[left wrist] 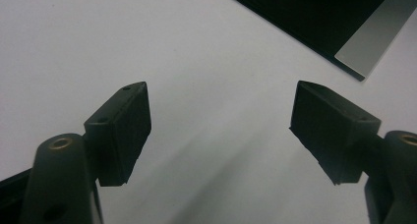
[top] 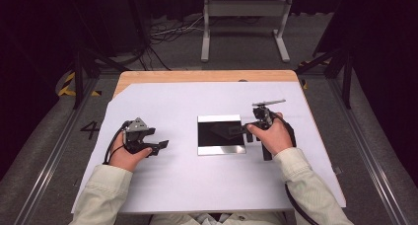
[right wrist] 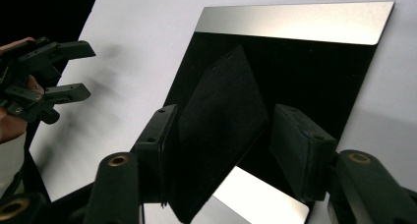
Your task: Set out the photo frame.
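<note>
- I am holding my left claw (top: 160, 146) low over the white sheet (top: 162, 185) that is covering the desk (top: 197, 76), well to the left of the tray; its jaws are standing wide apart with only bare sheet between them.
- The tray (top: 221, 149), a flat square with a dark mirror-like face and bright strips along its near and far edges, is lying flat on the sheet around the middle of the desk, between my two claws.
- A small dark flat card (right wrist: 216, 130) is standing tilted over the tray's right part, between the jaws of my right claw.
- I am holding my right claw (top: 245, 130) at the tray's right edge, pointing left; its jaws are standing fairly wide, the left one lying against the card, the right one clear of it, so they are not clamping it.
</note>
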Demonstrator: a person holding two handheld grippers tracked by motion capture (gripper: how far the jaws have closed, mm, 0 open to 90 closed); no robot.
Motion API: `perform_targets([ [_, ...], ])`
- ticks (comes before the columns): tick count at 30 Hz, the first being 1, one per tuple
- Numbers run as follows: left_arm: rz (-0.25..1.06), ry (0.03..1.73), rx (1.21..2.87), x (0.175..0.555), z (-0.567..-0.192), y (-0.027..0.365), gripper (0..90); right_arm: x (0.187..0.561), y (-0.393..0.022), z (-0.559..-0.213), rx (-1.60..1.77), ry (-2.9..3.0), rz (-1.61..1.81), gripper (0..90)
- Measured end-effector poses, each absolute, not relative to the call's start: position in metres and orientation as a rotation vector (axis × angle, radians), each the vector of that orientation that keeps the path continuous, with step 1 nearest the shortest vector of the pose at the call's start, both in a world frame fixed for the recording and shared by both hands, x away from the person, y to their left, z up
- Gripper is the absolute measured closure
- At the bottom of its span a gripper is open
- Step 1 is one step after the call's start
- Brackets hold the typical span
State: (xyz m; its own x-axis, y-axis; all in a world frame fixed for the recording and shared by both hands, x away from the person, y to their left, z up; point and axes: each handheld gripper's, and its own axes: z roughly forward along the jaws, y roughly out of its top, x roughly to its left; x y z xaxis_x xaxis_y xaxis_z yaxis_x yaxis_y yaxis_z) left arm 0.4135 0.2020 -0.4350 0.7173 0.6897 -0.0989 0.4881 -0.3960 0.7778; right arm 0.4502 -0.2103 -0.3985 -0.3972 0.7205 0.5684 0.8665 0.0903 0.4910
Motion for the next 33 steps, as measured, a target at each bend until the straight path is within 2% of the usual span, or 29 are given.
perform_targets([
  [5, 0.298, 0.899, 2.074, 0.413, -0.435, 0.202, 24.0, 0.452, -0.207, -0.401, -1.589, -2.170, -1.184, 45.7],
  [9, 0.303, 0.898, 2.078, 0.414, -0.435, 0.203, 24.0, 0.452, -0.205, -0.399, -1.567, -2.177, -1.180, 53.7],
  [33, 0.299, 0.897, 2.078, 0.413, -0.435, 0.202, 23.9, 0.435, -0.209, -0.382, -1.347, -2.324, -1.202, 67.9],
])
